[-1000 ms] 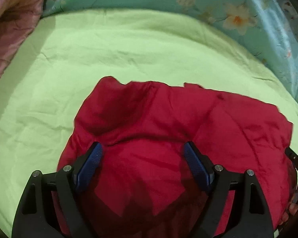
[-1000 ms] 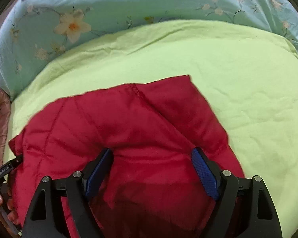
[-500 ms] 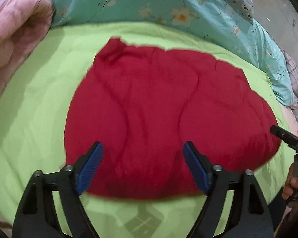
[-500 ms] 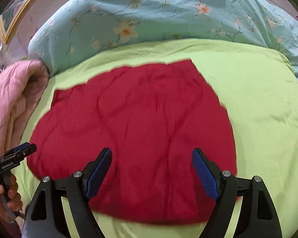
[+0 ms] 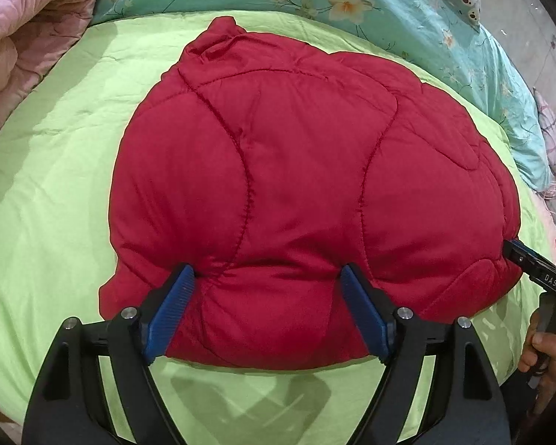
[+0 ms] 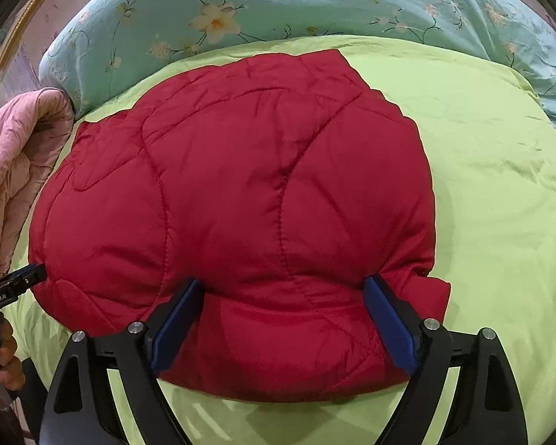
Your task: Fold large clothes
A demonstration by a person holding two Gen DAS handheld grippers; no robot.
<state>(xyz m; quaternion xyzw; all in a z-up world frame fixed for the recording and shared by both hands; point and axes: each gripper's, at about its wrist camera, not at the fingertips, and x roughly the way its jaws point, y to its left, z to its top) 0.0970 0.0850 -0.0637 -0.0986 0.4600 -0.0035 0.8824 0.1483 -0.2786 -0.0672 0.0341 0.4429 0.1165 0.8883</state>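
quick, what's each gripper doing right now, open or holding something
Left gripper: open, jaws spread wide, pressing on the near edge of the red jacket.
Right gripper: open, same, holding nothing.

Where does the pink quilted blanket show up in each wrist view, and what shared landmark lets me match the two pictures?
Left wrist view: pink quilted blanket fills the upper left corner, beside the green sheet.
Right wrist view: pink quilted blanket lies along the left edge, at mid height.
Shared landmark: the red padded jacket lying in the middle of both pictures.
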